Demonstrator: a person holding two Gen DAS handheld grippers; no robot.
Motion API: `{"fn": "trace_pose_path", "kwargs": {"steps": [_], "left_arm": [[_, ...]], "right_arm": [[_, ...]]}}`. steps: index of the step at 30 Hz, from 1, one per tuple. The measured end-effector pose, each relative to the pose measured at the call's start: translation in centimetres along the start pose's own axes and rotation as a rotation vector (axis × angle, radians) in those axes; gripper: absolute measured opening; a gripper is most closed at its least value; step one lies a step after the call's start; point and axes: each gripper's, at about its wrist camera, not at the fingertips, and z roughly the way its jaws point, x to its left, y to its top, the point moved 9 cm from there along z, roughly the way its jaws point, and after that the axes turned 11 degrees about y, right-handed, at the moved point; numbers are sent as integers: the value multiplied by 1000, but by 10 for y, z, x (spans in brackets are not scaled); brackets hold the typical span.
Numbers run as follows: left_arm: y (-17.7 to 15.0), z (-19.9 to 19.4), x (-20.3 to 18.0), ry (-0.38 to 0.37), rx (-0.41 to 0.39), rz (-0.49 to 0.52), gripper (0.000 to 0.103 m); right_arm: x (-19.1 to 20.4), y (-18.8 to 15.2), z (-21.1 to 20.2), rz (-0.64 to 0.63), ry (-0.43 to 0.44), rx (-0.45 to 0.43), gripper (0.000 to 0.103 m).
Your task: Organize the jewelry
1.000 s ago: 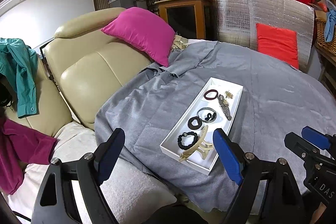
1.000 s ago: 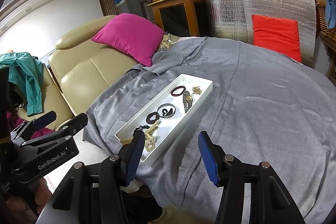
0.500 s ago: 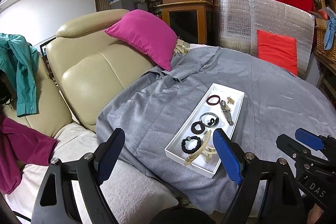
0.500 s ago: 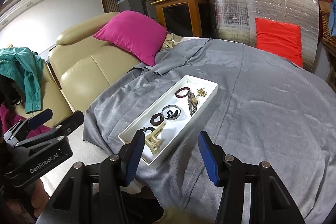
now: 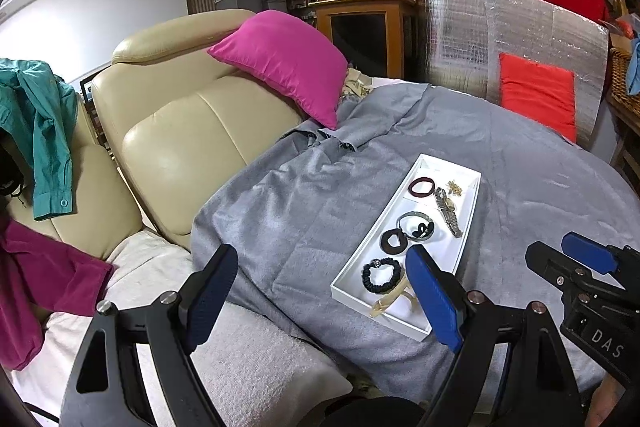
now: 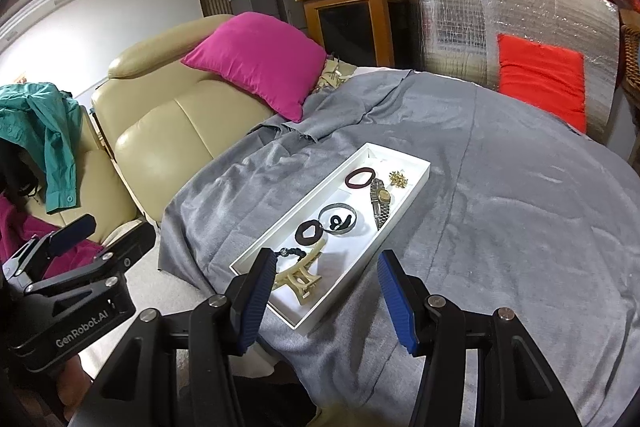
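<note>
A long white tray (image 5: 472,203) (image 6: 412,187) lies on a grey cloth. It holds a dark red hair tie (image 5: 421,186) (image 6: 360,177), a metal watch (image 5: 448,211) (image 6: 380,201), a gold brooch (image 6: 398,179), a silver bangle (image 6: 338,219), a black scrunchie (image 6: 310,232), a black bead bracelet (image 5: 381,275) and a cream hair claw (image 6: 300,277). My left gripper (image 5: 320,299) is open and empty, near the tray's near-left end. My right gripper (image 6: 326,297) is open and empty, just short of the tray's near end.
The grey cloth (image 6: 500,227) covers a round table. A beige leather sofa (image 5: 180,131) with a magenta pillow (image 5: 284,63) stands to the left. A silver foil panel (image 5: 520,39) with a red cushion (image 5: 536,95) stands behind. Clothes (image 5: 36,131) hang at far left.
Both grippers have pulled back and risen a little, so the tray sits slightly farther away. Both stay open and empty. The things in the tray have not moved.
</note>
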Motion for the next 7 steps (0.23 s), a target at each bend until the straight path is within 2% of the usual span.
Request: {"fn": "trace_pose_path", "kwargs": {"steps": [4,6,7], "left_arm": [[10,1,-26,-43,-11,36,86],[15,4,-62,-107,6,86,86],[15,7,-90,-166,35,123,86]], "right_arm": [[-23,5,-9,28,-18,-25,57],[-57,8,-22,81,-64,-58,59],[-76,8,-28,113,-89,-69,64]]}}
